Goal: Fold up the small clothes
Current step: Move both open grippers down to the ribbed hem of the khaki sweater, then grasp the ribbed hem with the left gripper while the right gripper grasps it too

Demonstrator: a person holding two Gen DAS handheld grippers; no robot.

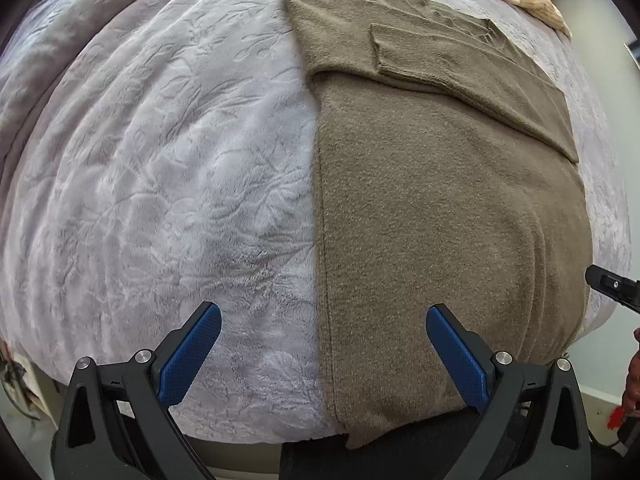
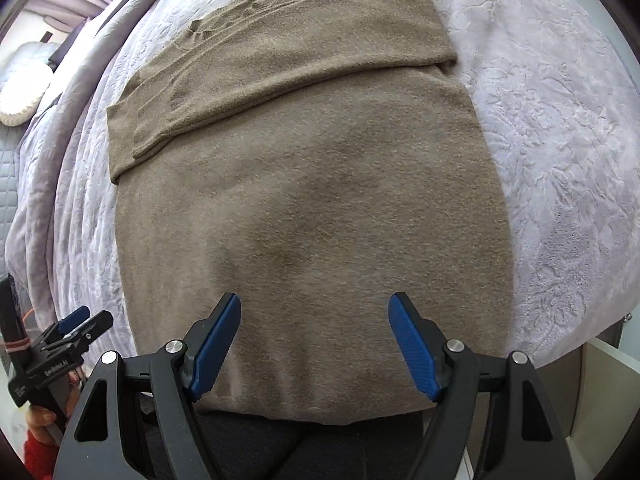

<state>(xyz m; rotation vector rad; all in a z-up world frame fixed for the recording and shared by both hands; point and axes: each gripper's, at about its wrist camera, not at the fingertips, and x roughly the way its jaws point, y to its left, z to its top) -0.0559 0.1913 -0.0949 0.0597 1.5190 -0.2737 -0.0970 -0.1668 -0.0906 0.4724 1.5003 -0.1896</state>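
We are holding the left gripper (image 1: 323,354) above the near edge of the bed, and its jaws are standing wide apart with nothing between the blue pads (image 1: 188,356). One pad is hanging over the pale blanket (image 1: 160,184), the other over the sweater (image 1: 440,208), so the left side edge of the sweater is passing between them, but we cannot tell if any pad is touching the cloth.

The sweater is lying flat on the blanket, brown, with both sleeves folded across the chest and the neck at the far end. Its hem is reaching the near edge of the bed.

We are keeping the right gripper (image 2: 315,346) over the lower part of the sweater (image 2: 312,184), close to the hem. Its jaws are also spread wide, and they are pinching nothing. In the right wrist view the left gripper (image 2: 78,326) is showing at the left border, beside the sweater.
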